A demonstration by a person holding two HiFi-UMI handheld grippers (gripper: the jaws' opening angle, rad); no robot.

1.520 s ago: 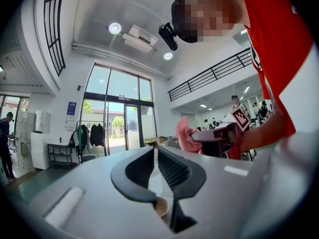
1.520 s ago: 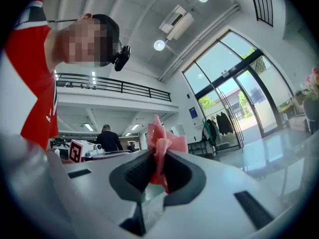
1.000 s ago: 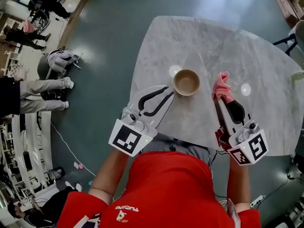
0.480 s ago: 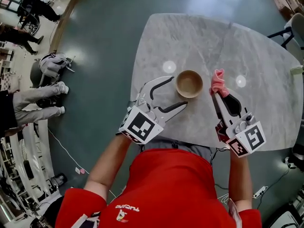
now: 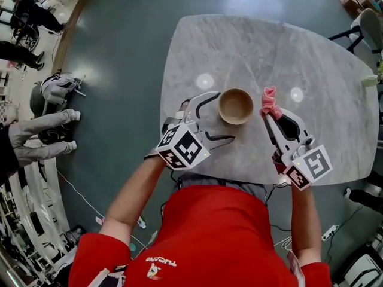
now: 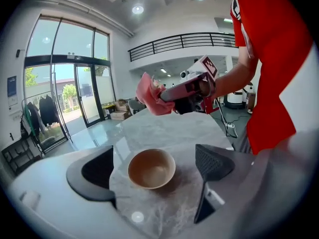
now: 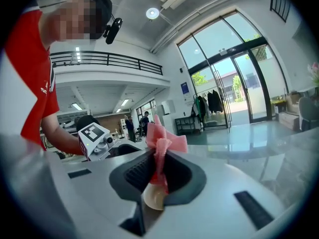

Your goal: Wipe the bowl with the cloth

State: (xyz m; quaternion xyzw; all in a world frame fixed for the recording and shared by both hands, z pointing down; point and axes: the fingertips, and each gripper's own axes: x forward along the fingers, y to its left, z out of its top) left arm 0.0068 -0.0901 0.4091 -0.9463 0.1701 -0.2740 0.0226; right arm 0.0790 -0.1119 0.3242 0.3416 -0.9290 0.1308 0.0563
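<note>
A small tan bowl (image 5: pixel 235 106) stands upright and empty on the grey marble table (image 5: pixel 263 46). My left gripper (image 5: pixel 214 118) sits just left of the bowl, its jaws wide apart after just opening; in the left gripper view the bowl (image 6: pixel 151 169) lies between the two black pads with gaps on both sides. My right gripper (image 5: pixel 268 109) is to the right of the bowl and is shut on a bunched pink cloth (image 5: pixel 270 101). The cloth (image 7: pixel 162 148) sticks up from between the shut jaws in the right gripper view, a bit of the bowl (image 7: pixel 155 198) showing below it.
The table's near edge (image 5: pixel 239 181) runs close to my body, with dark green floor (image 5: pixel 119 70) around it. A chair (image 5: pixel 364 31) stands at the far right of the table. People and gear (image 5: pixel 36 23) are at the far left.
Both grippers came down and forward toward the bowl. The left jaws went from shut to wide apart and now flank the bowl. The right gripper still holds the cloth, closer to the bowl's right side.
</note>
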